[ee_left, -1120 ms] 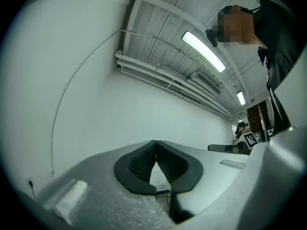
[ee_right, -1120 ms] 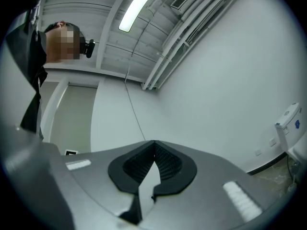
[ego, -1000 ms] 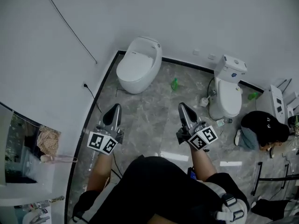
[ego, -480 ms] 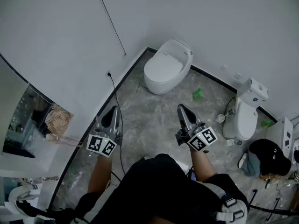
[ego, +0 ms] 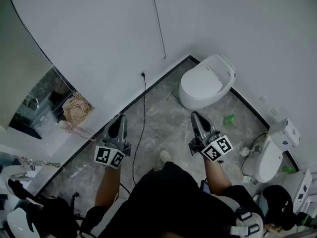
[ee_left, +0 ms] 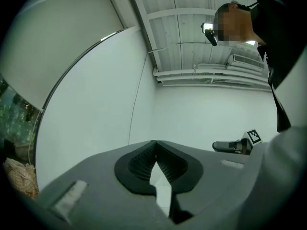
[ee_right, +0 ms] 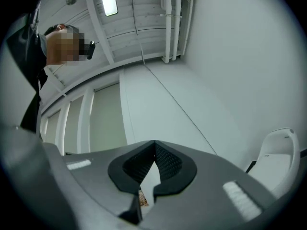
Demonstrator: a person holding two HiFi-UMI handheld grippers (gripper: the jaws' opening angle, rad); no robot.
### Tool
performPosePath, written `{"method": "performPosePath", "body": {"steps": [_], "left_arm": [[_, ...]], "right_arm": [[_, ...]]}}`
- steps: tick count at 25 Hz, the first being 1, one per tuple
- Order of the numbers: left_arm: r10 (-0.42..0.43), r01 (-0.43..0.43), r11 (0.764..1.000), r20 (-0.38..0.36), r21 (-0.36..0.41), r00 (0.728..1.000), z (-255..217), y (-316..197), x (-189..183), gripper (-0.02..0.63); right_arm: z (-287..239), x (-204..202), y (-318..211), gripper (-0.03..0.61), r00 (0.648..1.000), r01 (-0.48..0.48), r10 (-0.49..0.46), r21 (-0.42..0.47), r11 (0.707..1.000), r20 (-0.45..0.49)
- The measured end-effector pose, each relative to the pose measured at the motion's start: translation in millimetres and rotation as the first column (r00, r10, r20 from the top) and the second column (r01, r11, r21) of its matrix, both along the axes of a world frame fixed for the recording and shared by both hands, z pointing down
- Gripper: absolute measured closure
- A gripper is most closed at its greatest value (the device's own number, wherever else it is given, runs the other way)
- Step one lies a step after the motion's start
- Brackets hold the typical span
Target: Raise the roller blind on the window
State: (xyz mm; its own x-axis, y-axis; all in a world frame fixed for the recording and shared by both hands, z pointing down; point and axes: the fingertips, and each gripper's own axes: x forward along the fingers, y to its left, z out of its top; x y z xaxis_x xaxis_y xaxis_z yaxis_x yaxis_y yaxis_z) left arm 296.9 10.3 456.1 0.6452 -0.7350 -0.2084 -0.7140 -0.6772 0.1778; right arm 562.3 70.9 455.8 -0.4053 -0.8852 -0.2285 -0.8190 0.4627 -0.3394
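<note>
The window is on the left wall. Its pale roller blind (ego: 22, 43) covers the upper part, and uncovered glass (ego: 34, 100) shows below the blind's bottom edge. In the left gripper view the blind (ee_left: 53, 42) fills the upper left, with greenery behind the glass (ee_left: 12, 123). My left gripper (ego: 120, 117) is shut and empty, held out over the floor, well short of the window. My right gripper (ego: 194, 114) is also shut with nothing in it and points toward the wall corner. The right gripper view shows the blind (ee_right: 105, 121) beyond the closed jaws.
A white toilet (ego: 205, 81) stands in the corner ahead, a second toilet (ego: 270, 157) at the right. A black cable (ego: 143, 113) runs from a wall socket across the grey floor (ego: 163, 128). A woven bag (ego: 74, 108) lies on the sill. A green bottle (ego: 228, 119) lies on the floor.
The view has swung left: both toilets slid toward the right of the picture and the window with its blind came further into view. Both grippers stayed shut and swung round with it.
</note>
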Motion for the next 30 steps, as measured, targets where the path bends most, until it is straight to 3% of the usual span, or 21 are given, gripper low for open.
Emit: {"method": "performPosePath", "body": {"steps": [7, 16, 23, 30], "left_arm": [[-0.183, 0.183, 0.983, 0.006, 0.030, 0.983, -18.8, -35.1, -29.5, 0.614], [-0.365, 0.364, 0.930, 0.001, 0.042, 0.931, -23.2, -57.3, -50.6, 0.614], [-0.528, 0.528, 0.849, 0.010, 0.033, 0.849, -19.9, -45.8, -88.2, 0.614], [-0.660, 0.661, 0.750, 0.040, -0.002, 0.750, -9.5, -17.3, -121.4, 0.614]], "right_arm": [[-9.6, -21.4, -83.6, 0.578, 0.984, 0.179, -0.179, 0.030, 0.983, 0.016], [-1.6, -46.4, -154.1, 0.578, 0.937, 0.348, -0.349, 0.022, 0.937, 0.038], [6.1, -80.7, -186.0, 0.578, 0.869, 0.494, -0.494, 0.002, 0.869, 0.040], [13.8, -140.8, -200.3, 0.578, 0.761, 0.647, -0.646, -0.010, 0.762, 0.059]]}}
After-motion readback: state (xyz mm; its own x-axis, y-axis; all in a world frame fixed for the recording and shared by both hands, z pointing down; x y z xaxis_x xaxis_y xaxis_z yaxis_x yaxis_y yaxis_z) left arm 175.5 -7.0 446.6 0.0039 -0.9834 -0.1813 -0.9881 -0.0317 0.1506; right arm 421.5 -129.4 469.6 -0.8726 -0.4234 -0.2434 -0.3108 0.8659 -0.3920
